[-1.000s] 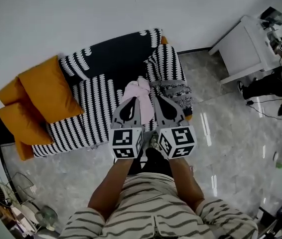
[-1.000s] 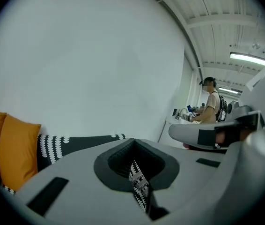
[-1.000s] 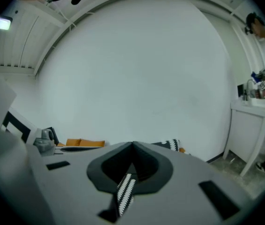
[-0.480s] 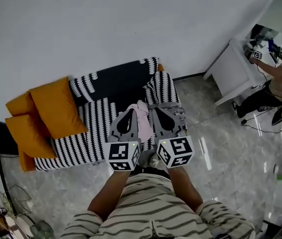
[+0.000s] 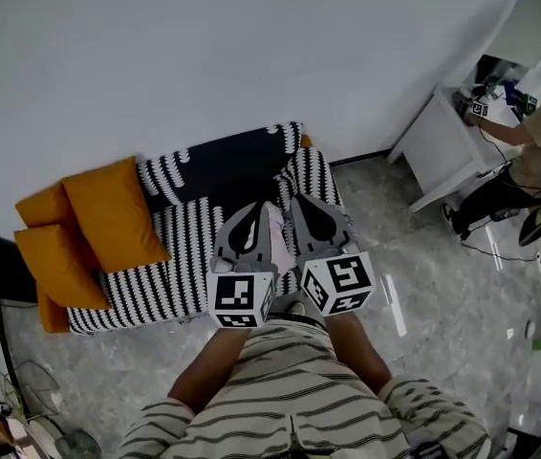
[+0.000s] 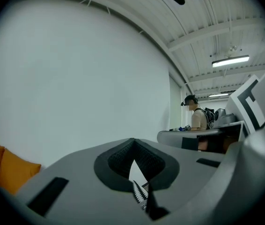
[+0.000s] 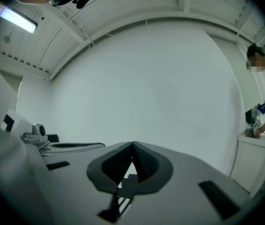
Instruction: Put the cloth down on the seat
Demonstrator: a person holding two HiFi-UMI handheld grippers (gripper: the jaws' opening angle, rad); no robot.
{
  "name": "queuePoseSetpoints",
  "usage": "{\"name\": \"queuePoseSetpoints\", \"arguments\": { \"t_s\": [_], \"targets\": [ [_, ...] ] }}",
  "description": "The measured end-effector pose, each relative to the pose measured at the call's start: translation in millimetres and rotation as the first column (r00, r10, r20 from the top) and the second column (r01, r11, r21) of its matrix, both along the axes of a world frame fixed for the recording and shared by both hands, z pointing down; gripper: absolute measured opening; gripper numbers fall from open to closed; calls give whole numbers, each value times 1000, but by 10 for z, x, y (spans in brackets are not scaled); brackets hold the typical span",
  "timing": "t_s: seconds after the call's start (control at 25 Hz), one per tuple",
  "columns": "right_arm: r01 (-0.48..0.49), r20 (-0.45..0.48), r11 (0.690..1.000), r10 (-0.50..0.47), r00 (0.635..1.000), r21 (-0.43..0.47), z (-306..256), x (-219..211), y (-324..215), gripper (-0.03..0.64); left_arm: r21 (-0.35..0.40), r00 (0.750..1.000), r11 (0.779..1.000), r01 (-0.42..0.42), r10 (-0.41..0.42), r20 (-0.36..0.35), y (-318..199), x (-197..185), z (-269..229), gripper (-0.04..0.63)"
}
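Over the black-and-white striped sofa my two grippers hang side by side, pointing level at the white wall. A sliver of the pink cloth shows between them and hangs below their jaws; the rest is hidden. My left gripper has its jaws closed, and so does my right gripper; both seem to pinch the cloth's top edge. In the left gripper view the left gripper shows shut pads with striped sofa fabric below. The right gripper looks the same in its own view.
Orange cushions lean on the sofa's left end. A white desk stands at the right with a person working at it. Grey glossy floor tiles lie in front of the sofa.
Both grippers have risen together with the cloth, coming closer to the head camera. The pink cloth, plainly seen between them before, is now mostly covered by them.
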State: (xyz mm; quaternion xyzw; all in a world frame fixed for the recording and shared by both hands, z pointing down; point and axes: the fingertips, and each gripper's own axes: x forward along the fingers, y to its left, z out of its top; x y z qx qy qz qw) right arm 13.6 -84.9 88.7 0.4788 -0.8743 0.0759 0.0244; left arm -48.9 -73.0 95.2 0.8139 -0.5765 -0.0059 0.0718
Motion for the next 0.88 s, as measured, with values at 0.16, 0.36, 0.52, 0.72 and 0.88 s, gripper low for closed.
{"name": "queuePoseSetpoints", "arguments": {
  "t_s": [0.16,0.36,0.52,0.72,0.88],
  "targets": [
    [9,2,999,-9,1000,35,-134,-3,-2,12,40,1000,999,8,-8,2,-26,-6,-177,3],
    [17,-1,998,-17,1000,64,-236,-8,-1,12,65,1000,997,30,-30,4,-54,-63,-301,3],
    [24,-2,997,-23,1000,79,-277,0,-22,12,72,999,997,35,-36,4,-89,-66,-312,3],
    [33,0,995,-33,999,92,-337,33,-31,12,81,999,996,37,-38,6,-108,-19,-358,2],
    [39,2,995,-39,999,94,-372,30,-38,12,85,999,996,38,-38,6,-122,-8,-402,3]
  ]
}}
